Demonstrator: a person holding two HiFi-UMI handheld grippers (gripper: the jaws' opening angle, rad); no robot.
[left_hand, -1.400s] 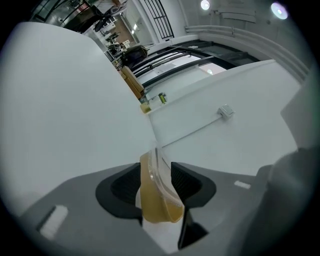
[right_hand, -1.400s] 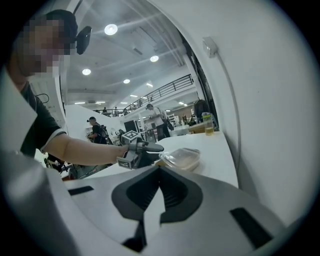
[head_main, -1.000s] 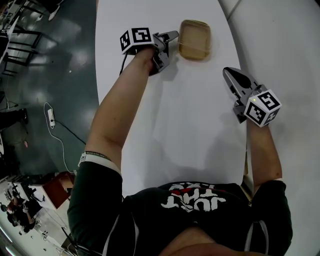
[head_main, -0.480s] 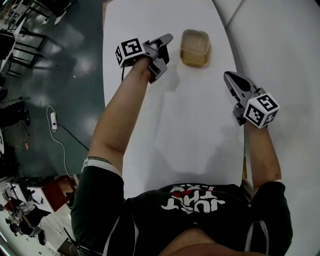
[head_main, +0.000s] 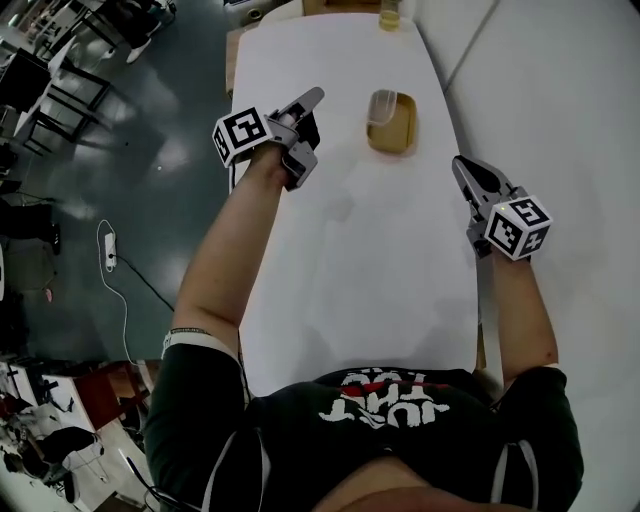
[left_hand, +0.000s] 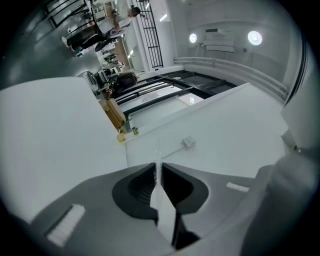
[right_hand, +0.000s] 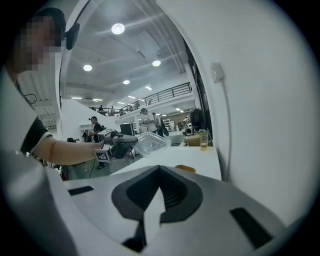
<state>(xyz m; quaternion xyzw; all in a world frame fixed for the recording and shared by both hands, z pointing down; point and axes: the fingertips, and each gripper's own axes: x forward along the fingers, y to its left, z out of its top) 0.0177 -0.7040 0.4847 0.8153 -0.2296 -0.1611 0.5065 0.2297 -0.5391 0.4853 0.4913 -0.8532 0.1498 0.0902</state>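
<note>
Clamping clear lid (right_hand: 150, 143) edge-on between left gripper (left_hand: 159, 172) fingers, right gripper (right_hand: 159, 192) fingers together, empty

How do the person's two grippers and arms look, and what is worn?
The left gripper and the right gripper are grey with dark tapered jaws. Each carries a white cube with black square markers. The arms are bare below short black sleeves of a printed T-shirt.

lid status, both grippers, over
Left gripper shut on clear lid, held up off open container. Right gripper shut, empty. Nothing in the way.
</note>
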